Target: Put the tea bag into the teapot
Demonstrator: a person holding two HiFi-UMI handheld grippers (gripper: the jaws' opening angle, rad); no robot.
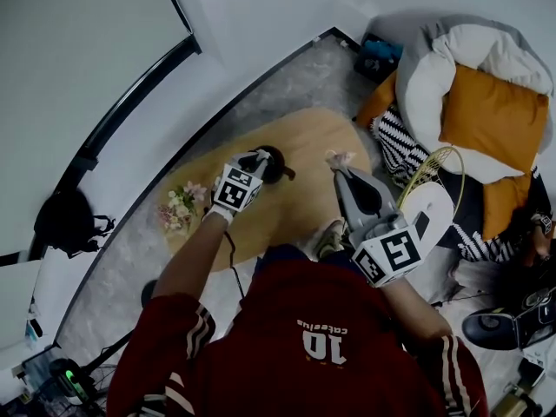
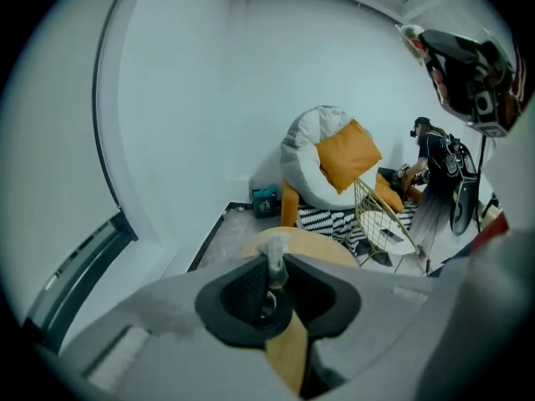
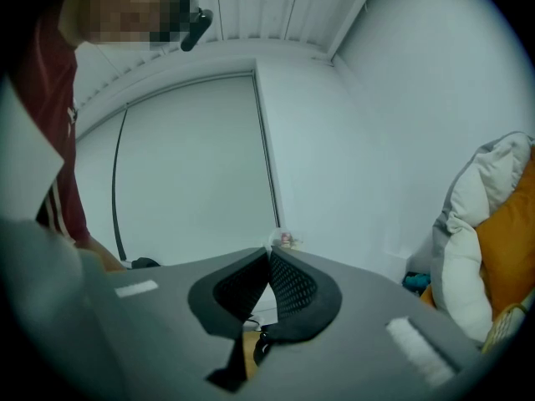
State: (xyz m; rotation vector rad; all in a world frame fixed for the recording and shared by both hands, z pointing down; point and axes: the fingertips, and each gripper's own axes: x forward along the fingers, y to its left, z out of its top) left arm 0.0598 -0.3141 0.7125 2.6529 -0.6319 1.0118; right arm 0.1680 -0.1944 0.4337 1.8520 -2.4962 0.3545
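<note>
Pale walls and a grey marbled floor (image 1: 300,81) surround a low oval wooden table (image 1: 304,137), with a white beanbag (image 1: 447,68) carrying an orange cushion (image 1: 491,115) off to the right and a gold wire basket (image 1: 437,165) just beside it. On the table stands a black teapot (image 1: 276,163), and near the table's left end lies a small bunch of flowers (image 1: 180,205). The left gripper (image 1: 257,159) points steeply down right over the teapot. Its jaws are clamped on a pale translucent knob (image 2: 274,264) with something dark and glossy under it; whether that is the teapot's lid I cannot tell. The right gripper (image 1: 339,168) is held nearly level above the table, to the right of the teapot and apart from it. Its jaws are pressed together, pinching by its edge a small pale packet flecked with pink, seemingly the tea bag (image 1: 339,157), which sticks out past the tips. So the tea bag is in the air over the wood, outside the teapot.
</note>
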